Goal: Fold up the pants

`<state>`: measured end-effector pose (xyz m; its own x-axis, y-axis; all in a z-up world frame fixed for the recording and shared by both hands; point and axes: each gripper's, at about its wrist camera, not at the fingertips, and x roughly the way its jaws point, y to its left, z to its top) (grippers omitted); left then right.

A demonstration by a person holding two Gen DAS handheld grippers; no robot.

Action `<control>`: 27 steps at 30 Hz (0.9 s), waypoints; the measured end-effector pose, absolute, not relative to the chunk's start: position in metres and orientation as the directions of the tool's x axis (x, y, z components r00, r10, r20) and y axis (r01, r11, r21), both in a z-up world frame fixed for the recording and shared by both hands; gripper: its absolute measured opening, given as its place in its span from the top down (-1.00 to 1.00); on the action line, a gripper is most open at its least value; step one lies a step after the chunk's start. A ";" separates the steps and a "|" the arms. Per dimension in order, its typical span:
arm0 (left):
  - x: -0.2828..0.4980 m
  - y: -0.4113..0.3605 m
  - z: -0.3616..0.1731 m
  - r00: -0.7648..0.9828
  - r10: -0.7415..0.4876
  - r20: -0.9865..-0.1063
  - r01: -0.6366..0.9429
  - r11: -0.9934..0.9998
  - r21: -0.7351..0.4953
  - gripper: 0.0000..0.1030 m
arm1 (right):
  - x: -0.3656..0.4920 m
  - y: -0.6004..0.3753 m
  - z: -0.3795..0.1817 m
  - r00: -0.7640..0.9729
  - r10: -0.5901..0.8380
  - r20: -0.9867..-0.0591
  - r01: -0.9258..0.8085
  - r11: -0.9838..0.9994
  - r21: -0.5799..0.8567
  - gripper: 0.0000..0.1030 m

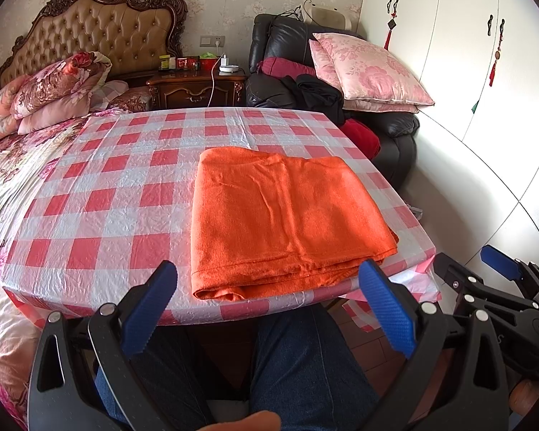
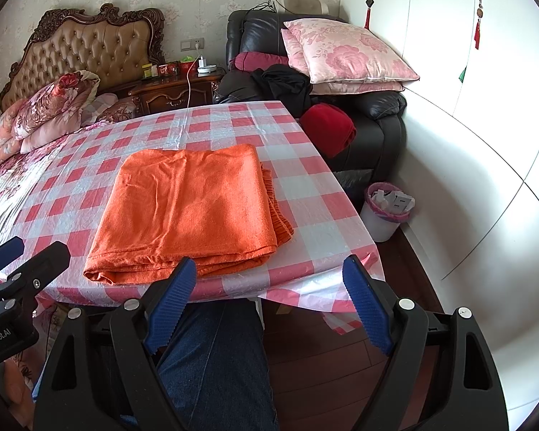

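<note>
Orange pants lie folded into a flat rectangle on the red-and-white checked table, close to its near edge, with the elastic waistband showing at the right side. My left gripper hangs open just short of the table's near edge, nothing between its blue pads. My right gripper is also open and empty, held below and in front of the pants' near right corner. Each gripper shows at the side of the other's view.
A person's legs in blue jeans sit under the table edge. A bed with floral bedding is at the left, a black armchair with pink pillows behind, a white bin on the floor at the right, white wardrobe doors beyond.
</note>
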<state>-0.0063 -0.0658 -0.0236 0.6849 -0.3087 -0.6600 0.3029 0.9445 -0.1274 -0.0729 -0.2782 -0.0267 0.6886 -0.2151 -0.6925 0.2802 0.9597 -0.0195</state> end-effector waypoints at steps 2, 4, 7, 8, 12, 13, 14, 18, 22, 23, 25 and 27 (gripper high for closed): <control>-0.007 -0.066 -0.024 0.684 -0.309 -0.661 0.303 0.944 -0.128 -0.96 | -0.073 -0.278 -0.027 0.688 -0.216 -0.693 0.281 0.960 -0.020 -0.56; -0.006 -0.066 -0.024 0.684 -0.308 -0.661 0.303 0.945 -0.127 -0.96 | -0.073 -0.278 -0.027 0.688 -0.215 -0.693 0.280 0.960 -0.019 -0.56; -0.007 -0.066 -0.024 0.685 -0.308 -0.660 0.303 0.945 -0.127 -0.96 | -0.073 -0.278 -0.027 0.688 -0.215 -0.693 0.280 0.960 -0.019 -0.56; -0.007 -0.066 -0.024 0.685 -0.309 -0.660 0.303 0.944 -0.127 -0.96 | -0.073 -0.278 -0.027 0.689 -0.215 -0.693 0.280 0.960 -0.019 -0.56; -0.007 -0.066 -0.024 0.685 -0.308 -0.660 0.303 0.944 -0.126 -0.96 | -0.073 -0.278 -0.027 0.688 -0.215 -0.693 0.280 0.960 -0.019 -0.56; -0.007 -0.066 -0.024 0.685 -0.308 -0.660 0.303 0.944 -0.126 -0.96 | -0.073 -0.278 -0.027 0.688 -0.215 -0.693 0.280 0.960 -0.019 -0.56; -0.007 -0.066 -0.024 0.685 -0.308 -0.660 0.303 0.944 -0.126 -0.96 | -0.073 -0.278 -0.027 0.688 -0.215 -0.693 0.280 0.960 -0.019 -0.56; -0.007 -0.066 -0.024 0.686 -0.309 -0.659 0.305 0.944 -0.126 -0.96 | -0.073 -0.279 -0.027 0.688 -0.215 -0.693 0.280 0.960 -0.019 -0.56; -0.006 -0.067 -0.024 0.687 -0.309 -0.658 0.305 0.944 -0.125 -0.96 | -0.073 -0.279 -0.027 0.688 -0.214 -0.693 0.280 0.960 -0.019 -0.56; -0.007 -0.067 -0.023 0.687 -0.311 -0.656 0.308 0.943 -0.125 -0.96 | -0.073 -0.279 -0.027 0.688 -0.214 -0.693 0.280 0.960 -0.019 -0.56; -0.007 -0.070 -0.018 0.695 -0.333 -0.637 0.331 0.935 -0.128 -0.96 | -0.073 -0.279 -0.027 0.688 -0.215 -0.693 0.281 0.959 -0.019 -0.56; -0.006 -0.077 -0.014 0.700 -0.358 -0.618 0.364 0.923 -0.123 -0.96 | -0.073 -0.280 -0.028 0.685 -0.219 -0.695 0.286 0.958 -0.020 -0.56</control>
